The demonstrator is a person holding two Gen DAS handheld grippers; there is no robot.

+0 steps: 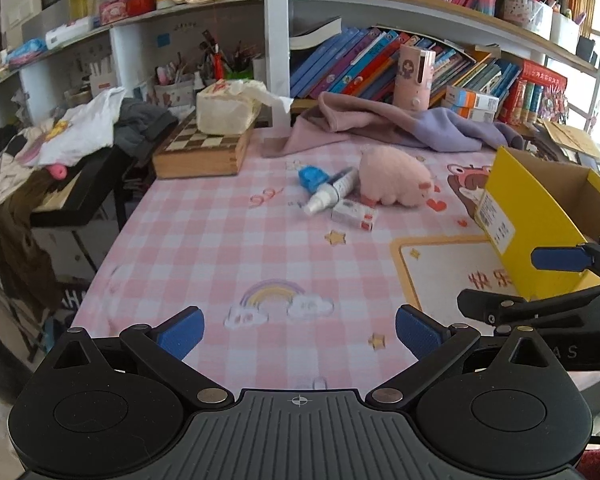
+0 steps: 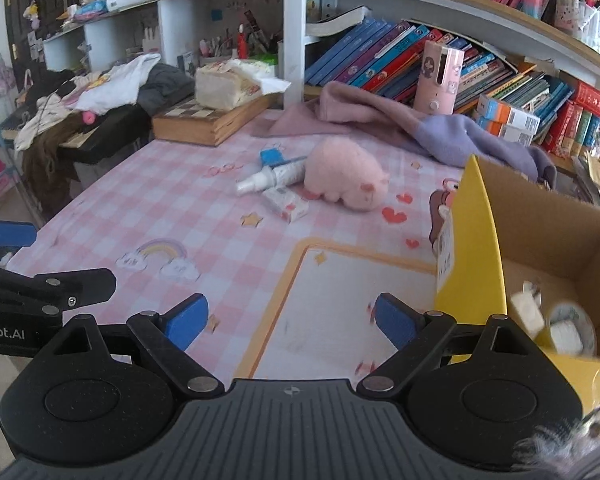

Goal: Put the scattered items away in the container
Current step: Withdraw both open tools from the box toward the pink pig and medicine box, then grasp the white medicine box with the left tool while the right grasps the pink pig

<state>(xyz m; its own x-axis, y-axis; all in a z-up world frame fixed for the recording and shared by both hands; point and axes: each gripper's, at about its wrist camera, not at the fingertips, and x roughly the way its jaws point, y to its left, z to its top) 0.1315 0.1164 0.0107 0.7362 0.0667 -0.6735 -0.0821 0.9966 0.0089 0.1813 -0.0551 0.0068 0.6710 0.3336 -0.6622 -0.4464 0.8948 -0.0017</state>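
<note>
A yellow cardboard box (image 2: 476,248), brown inside and open at the top, stands at the right edge of the frame on a desk (image 2: 228,248) spread with a pink-and-white checked cloth printed with rainbows, stars and hearts; in its bottom lie a small white block (image 2: 527,312) and a round pale item (image 2: 568,330), both too blurred to name; a white printed label on the box's outer wall cannot be read.

Still scattered at the centre of the frame, well apart from the box: a fuzzy pink plush pig (image 2: 346,178) lying on its side; just beside it a white tube (image 2: 288,172) and a white spray bottle (image 2: 256,182); a blue plastic piece (image 2: 274,157) behind them; a small white-and-red carton (image 2: 286,204) in front.

The left claw (image 1: 300,332), blue ribbed pads on black arms, stands released over bare cloth at the bottom of the frame; the right claw (image 2: 290,320) is likewise spread wide and holds nothing, beside the box's near corner; the letters "obot.AI" show on the left tool in the right view.

Behind, a rumpled lilac fleece cloth (image 2: 400,120); a wooden chessboard case (image 2: 204,122) bearing a soft tissue pack (image 2: 224,86); shelves of leaning books (image 2: 380,52).
</note>
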